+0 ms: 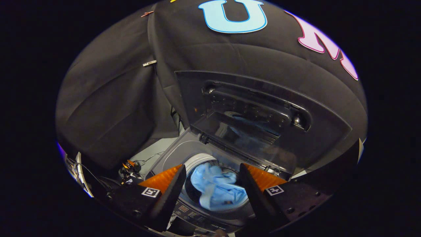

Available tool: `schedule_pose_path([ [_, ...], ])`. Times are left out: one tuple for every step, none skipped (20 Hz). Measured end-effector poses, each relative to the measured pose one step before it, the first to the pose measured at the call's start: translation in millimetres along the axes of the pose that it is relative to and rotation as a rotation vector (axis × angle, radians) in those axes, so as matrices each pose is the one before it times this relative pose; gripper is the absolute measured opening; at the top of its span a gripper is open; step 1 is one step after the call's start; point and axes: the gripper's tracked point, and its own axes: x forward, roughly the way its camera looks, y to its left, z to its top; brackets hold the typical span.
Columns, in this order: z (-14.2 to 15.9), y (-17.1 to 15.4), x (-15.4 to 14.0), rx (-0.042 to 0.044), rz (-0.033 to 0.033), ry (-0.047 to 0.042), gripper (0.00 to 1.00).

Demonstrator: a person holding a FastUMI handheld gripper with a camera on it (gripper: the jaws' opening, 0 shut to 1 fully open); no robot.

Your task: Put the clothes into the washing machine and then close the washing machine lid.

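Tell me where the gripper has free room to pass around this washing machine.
Free: the gap between the open gripper, above the blue clothes in the drum, and the space up to the raised lid. Crowded: the floor beside the washing machine, where cables lie.

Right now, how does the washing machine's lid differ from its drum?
The lid stands raised, dark and see-through; the drum lies below it, pale-rimmed and round. The lid holds nothing; the drum holds light blue clothes. Both belong to one top-loading washer. The tongs hang open above the drum, gripping nothing.
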Motion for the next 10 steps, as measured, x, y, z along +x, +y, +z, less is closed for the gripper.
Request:
schedule_pose_path([
  [3.59,1.80,-1.29,-0.00114,0.00421,-0.01519,1.00],
  [5.39,1.41,-2.00,-0.00396,0.00694,-0.02164,1.00],
  [6.27,3.39,-2.65,-0.00526,0.01404,-0.02569,1.00],
  [6.57,5.12,-3.86,-0.00804,0.01305,-0.03080,1.00],
  [6.86,2.69,-2.61,-0.01726,0.00688,-0.03229,1.00],
  [7.73,3.08,-3.41,-0.01696,0.01201,-0.03464,1.00],
  [8.88,5.67,-3.48,-0.00988,0.02140,-0.03727,1.00],
  [10.68,4.72,-3.72,-0.01073,0.01381,-0.04422,1.00],
  [10.87,-1.71,-1.09,-0.00897,-0.00498,-0.04837,1.00],
  [11.42,-2.75,-1.99,-0.00737,-0.00745,-0.05038,1.00],
])
